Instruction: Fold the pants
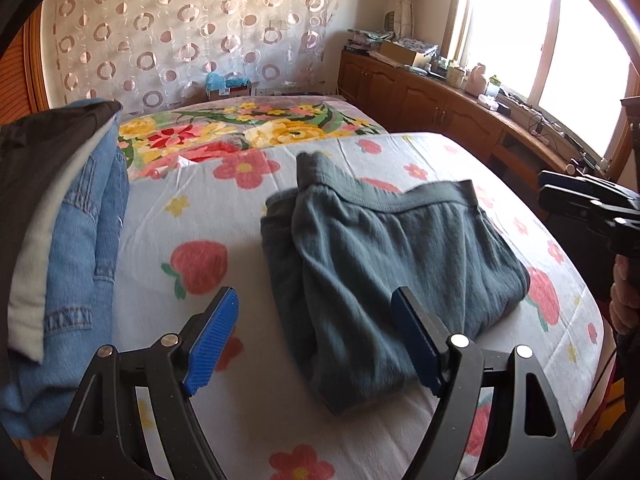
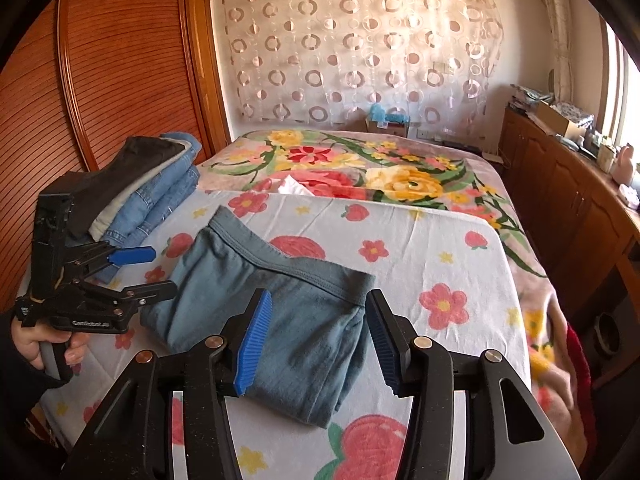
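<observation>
Grey-green pants lie near-centre on the flowered bed sheet, already folded into a compact block with the waistband along the far edge; judging by that, the fold is done or nearly so; possibly one more fold or a tidy-up left, or a move onto the pile.

Left gripper: fingers spread wide, nothing between the pads, hovering over the near left part of the pants, apart from the cloth; the right wrist view shows it at the left, held by a hand, jaws apart and empty.

Right gripper: fingers spread roughly half way, nothing pinched; pants lie below and beyond the pads, not gripped.

Stack of folded clothes sits at the far left of the bed, denim with a dark item on top; looks like finished work.

Hard to tell: how many layers the pants have; legs are tucked under and hidden; one waistband corner sticks up at the far left, loose or not is unclear; near edge of the bed is cut off by the gripper bodies; window glare washes out the far right.
</observation>
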The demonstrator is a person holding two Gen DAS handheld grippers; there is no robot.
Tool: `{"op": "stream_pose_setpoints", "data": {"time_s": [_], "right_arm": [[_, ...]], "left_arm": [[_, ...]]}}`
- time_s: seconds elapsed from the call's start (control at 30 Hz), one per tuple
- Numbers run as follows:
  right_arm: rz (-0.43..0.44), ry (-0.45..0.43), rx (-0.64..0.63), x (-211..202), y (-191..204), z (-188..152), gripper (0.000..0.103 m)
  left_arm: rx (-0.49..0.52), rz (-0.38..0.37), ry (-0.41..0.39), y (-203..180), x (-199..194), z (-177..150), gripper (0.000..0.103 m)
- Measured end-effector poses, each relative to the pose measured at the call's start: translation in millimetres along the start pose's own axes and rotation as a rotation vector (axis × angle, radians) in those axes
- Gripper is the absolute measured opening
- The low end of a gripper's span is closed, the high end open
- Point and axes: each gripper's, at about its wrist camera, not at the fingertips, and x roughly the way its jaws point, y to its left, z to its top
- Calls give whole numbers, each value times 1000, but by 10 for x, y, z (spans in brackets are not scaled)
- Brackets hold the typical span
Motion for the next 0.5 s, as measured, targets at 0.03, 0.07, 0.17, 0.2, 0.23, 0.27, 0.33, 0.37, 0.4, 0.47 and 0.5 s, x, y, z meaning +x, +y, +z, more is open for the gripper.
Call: {"op": "stream_pose_setpoints", "data": {"time_s": [0.03,0.07,0.17,0.2,0.23,0.27,0.33,0.37,0.4,0.47,0.5], "right_arm": [[-3,8,-1,11,-4,-12,51],[-8,24,-1,37,-9,-41,51],[-6,86,8,184,-61,-158,51],[-3,112,12,243,-71,-207,51],[3,134,13,294,-71,-252,51],[8,157,13,352,-72,-298,51],[24,188,35,429,-97,-379,51],[25,196,40,459,-111,-391,51],[23,200,44,472,-122,-407,51],[21,193,51,455,-134,-407,51],[24,191,57,449,-146,-405,51]], "left_arm": [[1,-7,7,-7,0,-28,80],[2,-14,14,-16,-3,-50,75],[10,-21,29,-29,-4,-129,65],[13,-24,32,-35,2,-152,61],[15,-28,42,-36,18,-172,57],[13,-31,45,-36,23,-184,54],[13,-46,44,-50,19,-192,49],[15,-51,43,-57,17,-189,45],[18,-55,43,-70,10,-190,42],[24,-64,44,-91,5,-189,37],[27,-63,43,-78,7,-192,36]]}}
